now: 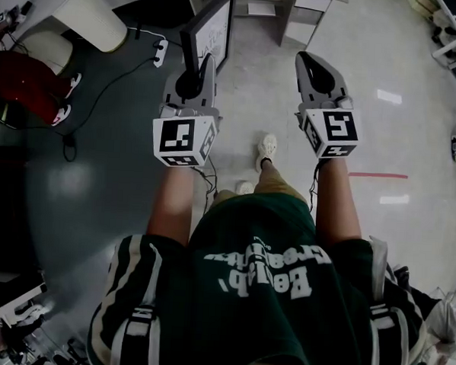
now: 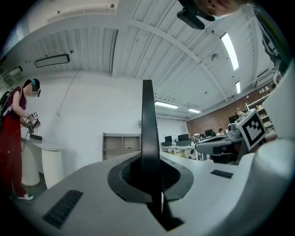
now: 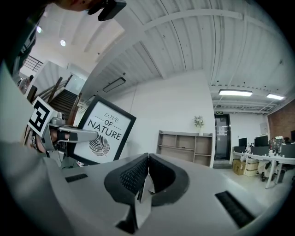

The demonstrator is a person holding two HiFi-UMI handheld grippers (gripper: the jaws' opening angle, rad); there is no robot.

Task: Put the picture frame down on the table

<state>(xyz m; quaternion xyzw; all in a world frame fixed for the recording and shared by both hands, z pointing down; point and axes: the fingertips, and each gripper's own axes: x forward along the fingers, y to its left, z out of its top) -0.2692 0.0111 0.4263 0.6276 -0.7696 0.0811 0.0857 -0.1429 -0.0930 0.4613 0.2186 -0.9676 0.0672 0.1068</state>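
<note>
Black edge pinched in the left claw (image 1: 196,69), the picture frame (image 1: 213,28) stands upright over open floor (image 1: 247,103); the right claw (image 1: 318,72) is closed on nothing. With one thin grip, it might swivel or slip before it's set down.

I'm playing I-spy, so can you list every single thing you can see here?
frame: one, black with a white print, upright in the left gripper
shelf: one, pale wood, far across the room
plant: one, pale, on top of the shelf
person in red: one, red clothes, standing at the counter
counter: one, white, at the left of the left gripper view
power strip: one, white, on the floor near the frame
tape line: one, red, on the floor to the wearer's right
arms: two, bare, reaching forward
left gripper: one, grey, jaws shut on the frame
right gripper: one, grey, jaws shut, empty
</note>
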